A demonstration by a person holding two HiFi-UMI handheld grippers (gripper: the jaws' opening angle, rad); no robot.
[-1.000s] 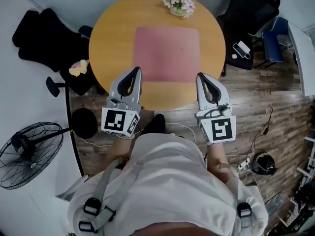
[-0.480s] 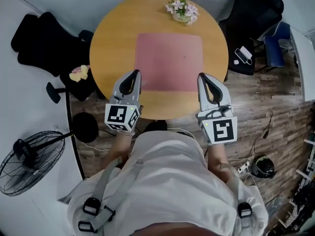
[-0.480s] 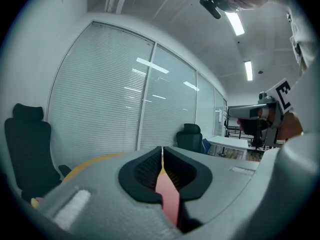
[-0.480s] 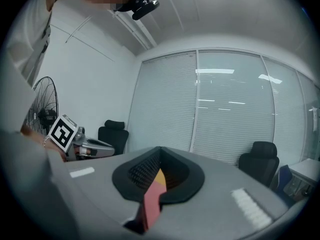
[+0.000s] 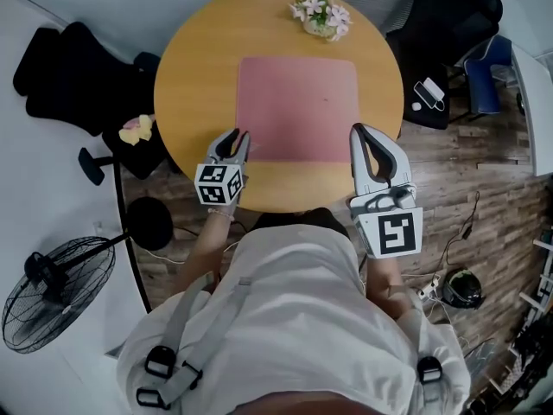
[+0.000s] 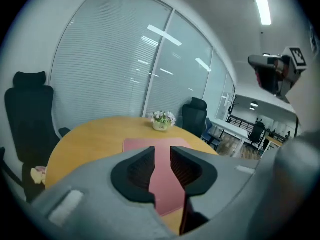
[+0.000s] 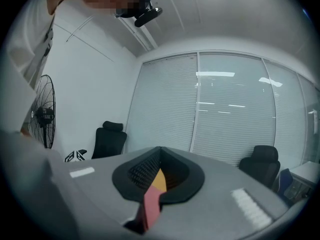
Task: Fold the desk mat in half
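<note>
Table: we take the round tan wooden table point(image 5: 194, 67) as our landmark; its top is bare wood apart from two things.
Person: a white-shirted torso point(image 5: 294, 318) stands at the table's near edge and covers the floor below that edge.
Desk mat: a pink rectangular desk mat point(image 5: 298, 102) lies flat and unfolded on the middle of the table, also seen in the left gripper view point(image 6: 145, 145).
Chairs: one black office chair point(image 5: 73, 67) stands left of the table and another black office chair point(image 5: 449, 20) at its far right. A blue chair point(image 5: 484, 72) is beyond that one, farther from the table.
Fan: a black floor fan point(image 5: 52, 288) stands well off the table's near left side.
Right gripper: the grey hand-held right gripper point(image 5: 364, 130) point(image 7: 159, 149) hangs over the table's near right part. We see its tips closed together with nothing clasped.
Left gripper: the grey left gripper point(image 5: 238, 135) point(image 6: 162, 151) is over the table's near left part. Its jaws stand a narrow way apart and have just been opening. We see nothing between them, only the mat through the gap.
Flowers: a small pot of pink and white flowers point(image 5: 320, 14) point(image 6: 162, 119) sits at the table's far edge, just beyond the mat and apart from it.
Covered: in the head view each gripper overlaps a near corner of the mat, so we cannot tell whether either touches it.
Unclear: a small yellow and pink object point(image 5: 136, 128) lies on a dark seat left of the table, and white items point(image 5: 425, 89) lie on the seat to its right. We cannot name either.
</note>
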